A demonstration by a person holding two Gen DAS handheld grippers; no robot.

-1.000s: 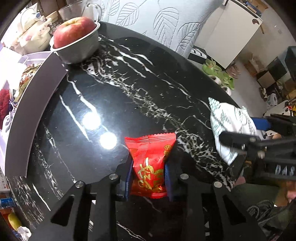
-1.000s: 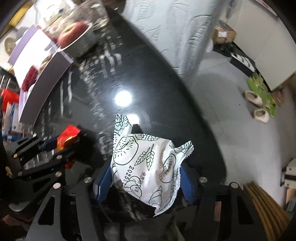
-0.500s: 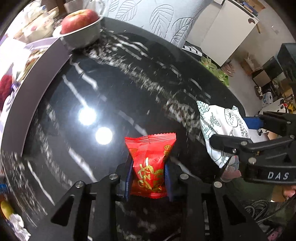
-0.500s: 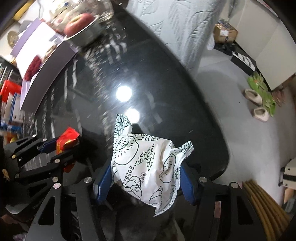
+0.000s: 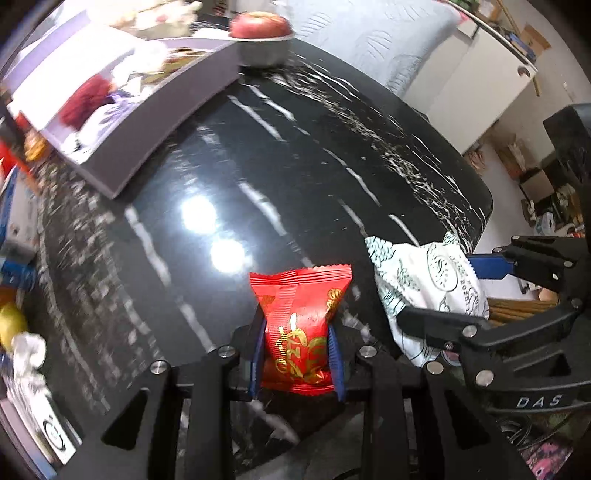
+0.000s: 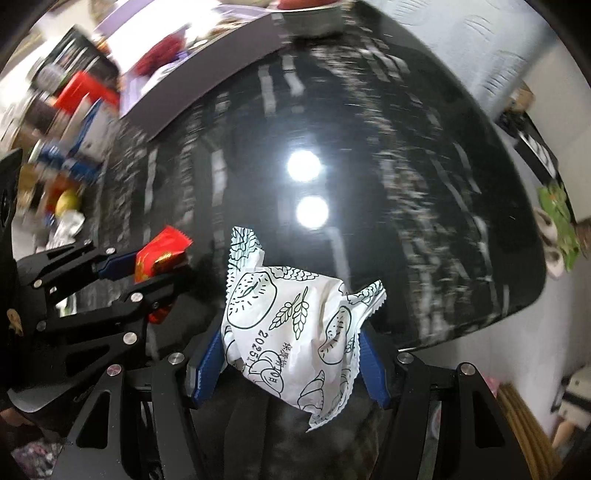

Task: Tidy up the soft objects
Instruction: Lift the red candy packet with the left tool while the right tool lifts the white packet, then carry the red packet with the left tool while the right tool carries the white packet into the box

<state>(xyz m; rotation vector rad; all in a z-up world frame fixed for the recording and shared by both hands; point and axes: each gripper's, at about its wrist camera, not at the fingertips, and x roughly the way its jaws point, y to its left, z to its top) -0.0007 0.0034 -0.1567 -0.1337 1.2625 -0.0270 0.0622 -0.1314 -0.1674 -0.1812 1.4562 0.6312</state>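
Observation:
My left gripper [image 5: 297, 354] is shut on a red snack packet [image 5: 299, 325] with gold print, held above the near edge of the black marble table [image 5: 258, 166]. My right gripper [image 6: 291, 365] is shut on a white packet with green drawings [image 6: 295, 325], also held above the table's near edge. The right gripper and white packet [image 5: 424, 291] show at the right of the left wrist view. The left gripper with the red packet [image 6: 159, 254] shows at the left of the right wrist view.
A purple-grey tray [image 5: 147, 110] with soft items, one red and fluffy [image 5: 85, 99], stands at the table's far left. A metal bowl with an apple [image 5: 260, 29] is behind it. Boxes and clutter [image 6: 74, 122] line the left side.
Both grippers have swung left with their packets still held; the tray and the left-side clutter have come more into view and the apple bowl has shifted toward the top centre.

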